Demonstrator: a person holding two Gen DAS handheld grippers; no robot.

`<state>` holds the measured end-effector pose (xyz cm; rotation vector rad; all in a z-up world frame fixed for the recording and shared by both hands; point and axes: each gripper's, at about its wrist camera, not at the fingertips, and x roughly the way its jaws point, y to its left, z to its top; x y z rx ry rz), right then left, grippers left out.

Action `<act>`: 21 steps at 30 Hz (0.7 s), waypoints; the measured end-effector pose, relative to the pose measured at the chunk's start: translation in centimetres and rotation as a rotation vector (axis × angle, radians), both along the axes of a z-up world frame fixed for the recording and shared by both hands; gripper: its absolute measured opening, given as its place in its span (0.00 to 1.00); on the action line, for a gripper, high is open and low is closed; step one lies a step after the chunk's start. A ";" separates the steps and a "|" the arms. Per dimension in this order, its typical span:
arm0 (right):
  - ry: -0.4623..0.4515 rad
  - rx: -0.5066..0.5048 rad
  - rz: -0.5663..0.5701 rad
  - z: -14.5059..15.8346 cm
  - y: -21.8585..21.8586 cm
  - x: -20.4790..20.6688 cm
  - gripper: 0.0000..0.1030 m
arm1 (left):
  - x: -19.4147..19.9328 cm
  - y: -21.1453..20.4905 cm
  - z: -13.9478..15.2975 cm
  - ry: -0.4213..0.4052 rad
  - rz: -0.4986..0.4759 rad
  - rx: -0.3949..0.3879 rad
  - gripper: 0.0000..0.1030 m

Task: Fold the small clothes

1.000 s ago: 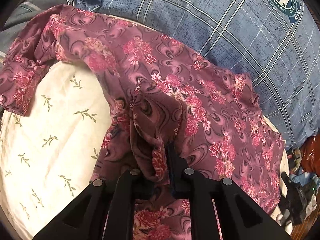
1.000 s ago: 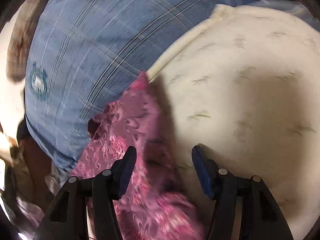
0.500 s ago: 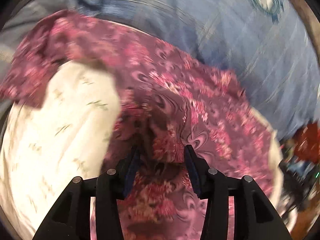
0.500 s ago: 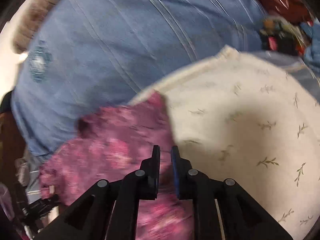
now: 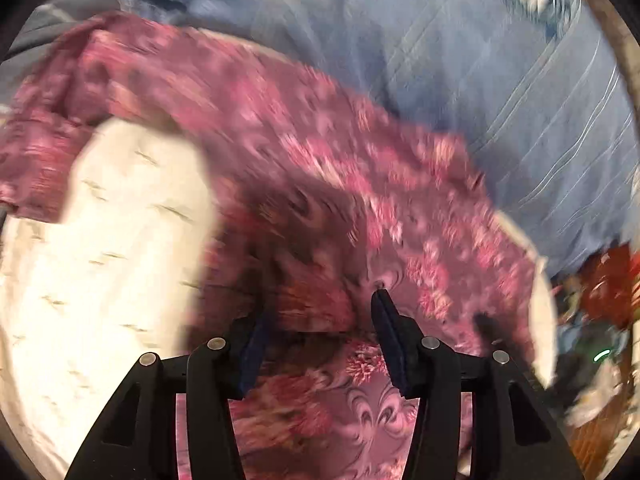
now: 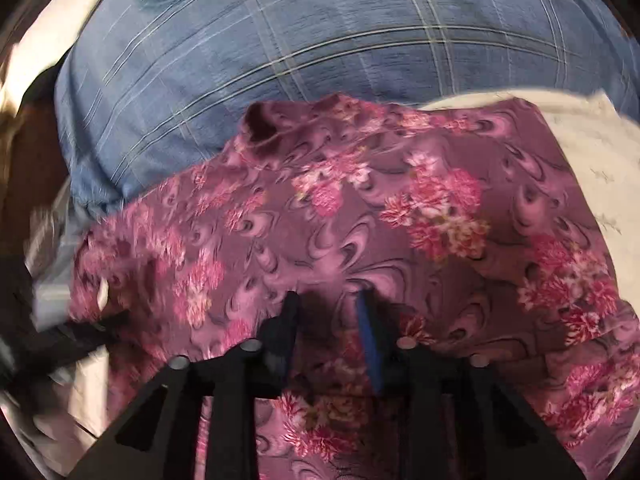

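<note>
A purple garment with pink flowers [image 5: 320, 184] lies spread over a cream cushion with a leaf print [image 5: 104, 264]. My left gripper [image 5: 318, 312] is open, its jaws standing either side of a raised fold of the garment. The view is blurred by motion. In the right wrist view the same garment [image 6: 360, 216] fills the middle. My right gripper [image 6: 326, 304] is open with a moderate gap, low over the cloth, and holds nothing that I can see.
A blue checked pillow [image 6: 300, 48] lies behind the garment, and it also shows in the left wrist view [image 5: 460, 60]. The cream cushion's edge [image 6: 580, 140] shows at the right. Cluttered items [image 5: 600, 320] sit at the far right.
My left gripper let go of the fold and opened wider. My right gripper shut half a second ago, has opened again and moved over the garment.
</note>
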<state>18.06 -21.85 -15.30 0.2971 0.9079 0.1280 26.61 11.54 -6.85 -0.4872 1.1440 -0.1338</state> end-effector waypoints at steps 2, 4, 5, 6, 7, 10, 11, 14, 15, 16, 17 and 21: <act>-0.069 -0.072 0.017 -0.4 1.3 -1.0 0.37 | -0.7 3.2 1.5 -0.038 0.056 0.007 0.49; -0.070 -0.116 0.021 -0.3 2.3 -1.0 0.40 | -1.6 8.1 2.8 -0.047 0.154 0.043 0.51; -0.071 -0.130 0.025 -0.2 2.6 -1.0 0.43 | -1.9 9.4 3.1 -0.046 0.187 0.062 0.51; -0.076 -0.145 0.030 -0.3 2.8 -1.1 0.46 | -2.3 12.0 3.2 -0.034 0.249 0.102 0.52; -0.079 -0.158 0.035 -0.2 3.1 -0.9 0.48 | -2.5 13.5 3.2 -0.022 0.288 0.123 0.52; -0.083 -0.161 0.038 0.0 2.9 -1.0 0.49 | -3.2 18.2 2.1 0.038 0.380 0.069 0.52; -0.085 -0.149 0.039 0.0 2.6 -1.1 0.49 | -3.3 18.8 1.7 0.049 0.391 0.041 0.52; -0.091 -0.104 0.044 -0.2 2.0 -1.1 0.52 | -2.8 20.4 -0.1 0.068 0.424 -0.095 0.54; -0.092 -0.098 0.046 -0.2 1.9 -1.1 0.52 | -2.3 20.7 -0.7 0.074 0.427 -0.124 0.54; -0.093 -0.092 0.048 -0.2 1.9 -1.1 0.53 | -1.7 20.8 -1.4 0.084 0.434 -0.144 0.54; -0.094 -0.089 0.049 -0.2 1.8 -1.1 0.53 | -1.2 21.2 -2.0 0.090 0.450 -0.149 0.54; -0.098 -0.071 0.051 -0.2 1.6 -1.1 0.54 | 0.4 22.2 -3.7 0.091 0.503 -0.132 0.07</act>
